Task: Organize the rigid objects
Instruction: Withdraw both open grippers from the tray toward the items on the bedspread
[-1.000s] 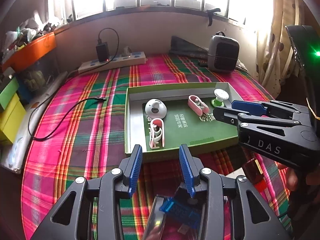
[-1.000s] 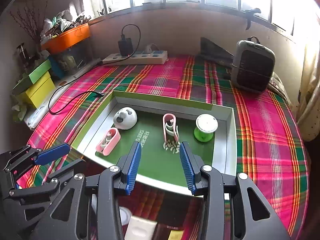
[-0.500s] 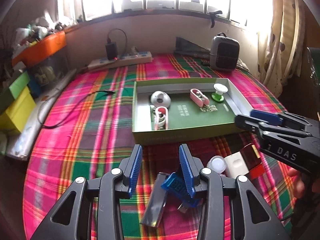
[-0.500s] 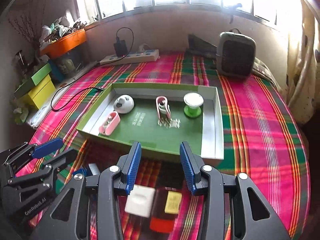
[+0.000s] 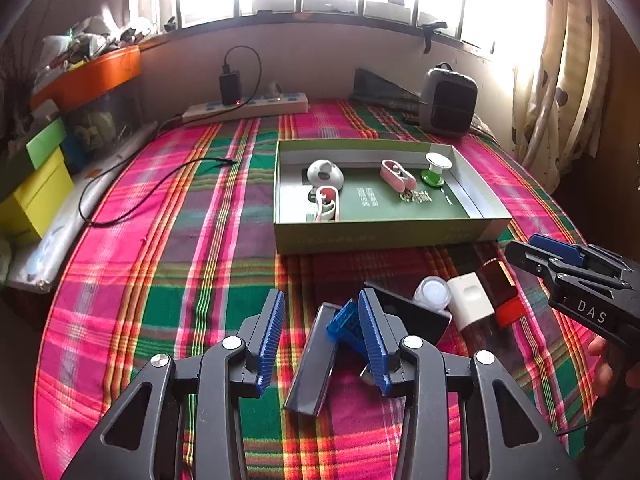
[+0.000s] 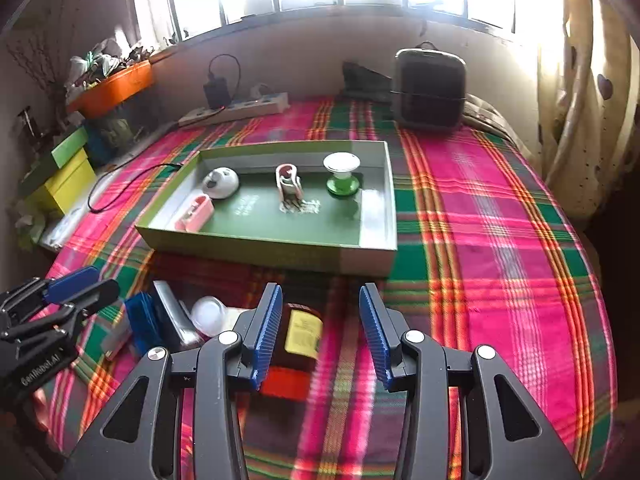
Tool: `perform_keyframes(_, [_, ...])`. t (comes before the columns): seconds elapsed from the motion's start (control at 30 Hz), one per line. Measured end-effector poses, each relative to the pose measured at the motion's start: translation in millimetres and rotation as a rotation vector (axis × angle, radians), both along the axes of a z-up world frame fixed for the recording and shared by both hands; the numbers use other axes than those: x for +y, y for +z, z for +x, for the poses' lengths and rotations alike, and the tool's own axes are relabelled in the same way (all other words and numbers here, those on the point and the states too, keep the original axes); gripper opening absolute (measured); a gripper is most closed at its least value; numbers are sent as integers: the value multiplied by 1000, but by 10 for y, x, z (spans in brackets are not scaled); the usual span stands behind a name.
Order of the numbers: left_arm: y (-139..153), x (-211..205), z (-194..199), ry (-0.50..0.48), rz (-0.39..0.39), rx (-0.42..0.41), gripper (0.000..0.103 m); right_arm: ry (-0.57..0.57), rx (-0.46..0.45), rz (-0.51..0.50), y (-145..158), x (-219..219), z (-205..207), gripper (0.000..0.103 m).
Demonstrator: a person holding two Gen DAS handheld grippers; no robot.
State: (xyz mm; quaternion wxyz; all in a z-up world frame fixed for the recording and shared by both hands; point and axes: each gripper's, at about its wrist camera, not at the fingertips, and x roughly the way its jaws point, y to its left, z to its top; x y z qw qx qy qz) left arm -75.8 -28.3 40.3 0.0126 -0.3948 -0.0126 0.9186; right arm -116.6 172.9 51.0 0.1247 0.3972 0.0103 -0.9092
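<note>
Left wrist: left gripper (image 5: 321, 320) half open, holding nothing, dark flat bar (image 5: 312, 364) between jaws, pointing toward green tray (image 5: 384, 232).

Right wrist: right gripper (image 6: 319, 322) half open, empty, brown bottle (image 6: 298, 340) nearer left jaw, tray-side end forward.

A tray (image 5: 384, 236) sits mid-counter (image 5: 160, 264) with a domed piece (image 5: 325, 174), two clips (image 5: 327, 208) (image 5: 397, 175) and a spool (image 5: 438, 168) inside. In front of it lies a cluster: a flat bar (image 5: 312, 364), a small module (image 5: 344, 322), a round cap (image 5: 432, 294), a block (image 5: 470, 306) and a bottle (image 6: 302, 336). Behind the tray, a power strip (image 5: 248, 109) lies left and a heater (image 5: 448, 102) stands right.
</note>
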Motion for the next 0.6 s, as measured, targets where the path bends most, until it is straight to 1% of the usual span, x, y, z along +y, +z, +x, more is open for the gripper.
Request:
perform_keyframes(0.1, [-47, -47, 46, 8, 18, -5, 38, -3, 1, 13, -38, 27, 57, 42])
perform_keyframes(0.27, [-101, -128, 105, 19, 38, -16, 38, -6, -8, -9, -91, 71, 124, 42])
perform_keyframes(0.3, [-103, -140, 124, 12, 48, -10, 39, -6, -8, -10, -98, 78, 138, 42])
perform_keyframes(0.33, [-113, -157, 142, 3, 63, -10, 42, -7, -7, -14, -111, 90, 156, 42])
perform_keyframes(0.4, [-135, -177, 154, 0, 70, -17, 44, -10, -13, -19, -132, 106, 173, 42])
perform_keyframes(0.5, [-181, -193, 172, 2, 84, -30, 44, -10, -13, -25, -136, 118, 199, 47])
perform_keyframes(0.6, [-204, -199, 183, -3, 101, -38, 45, -8, -4, -20, -126, 119, 226, 48])
